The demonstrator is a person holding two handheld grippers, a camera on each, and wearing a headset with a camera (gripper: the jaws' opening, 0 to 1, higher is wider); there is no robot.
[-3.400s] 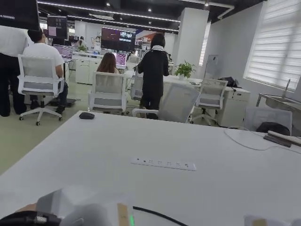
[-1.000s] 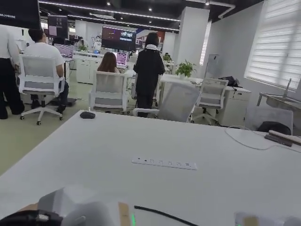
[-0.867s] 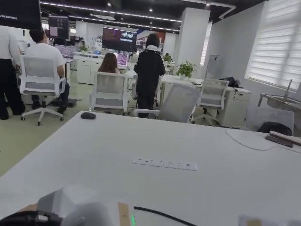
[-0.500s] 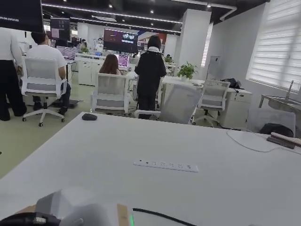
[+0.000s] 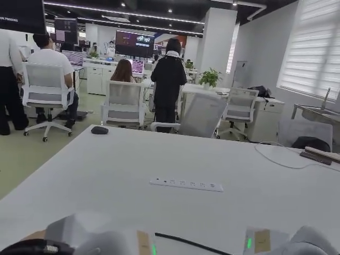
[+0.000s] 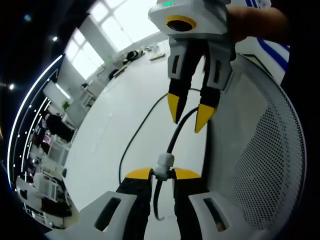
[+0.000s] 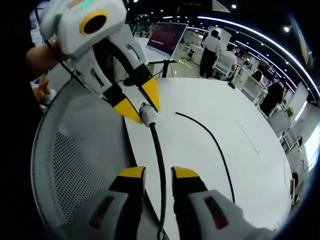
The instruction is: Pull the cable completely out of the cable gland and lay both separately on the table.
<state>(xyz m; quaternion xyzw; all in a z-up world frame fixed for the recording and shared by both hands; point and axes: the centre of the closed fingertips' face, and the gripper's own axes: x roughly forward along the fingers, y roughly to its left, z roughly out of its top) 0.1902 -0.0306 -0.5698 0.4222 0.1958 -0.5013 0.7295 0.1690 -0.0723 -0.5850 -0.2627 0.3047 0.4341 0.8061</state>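
Note:
In the left gripper view my left gripper [image 6: 162, 174] is shut on the white cable gland [image 6: 164, 164], with the black cable [image 6: 176, 134] running through it. Facing it, my right gripper [image 6: 190, 114] stands open with the cable passing between its yellow fingertips. The right gripper view shows the same from the other side: the right gripper [image 7: 158, 172] straddles the cable [image 7: 157, 145] loosely, and the left gripper [image 7: 139, 105] pinches the gland [image 7: 146, 113]. The cable's free length curves over the white table [image 7: 200, 125]. In the head view a stretch of cable [image 5: 186, 243] lies at the bottom edge.
A white mesh chair back [image 6: 260, 150] sits close under both grippers. On the table lie a flush socket strip [image 5: 186, 185], a dark mouse [image 5: 99, 130] at the far left edge and a thin white lead [image 5: 281, 162] at the right. People and office chairs stand beyond.
The top of a gripper has risen into the bottom right of the head view. The head camera has shifted slightly; the cable on the table lies as before.

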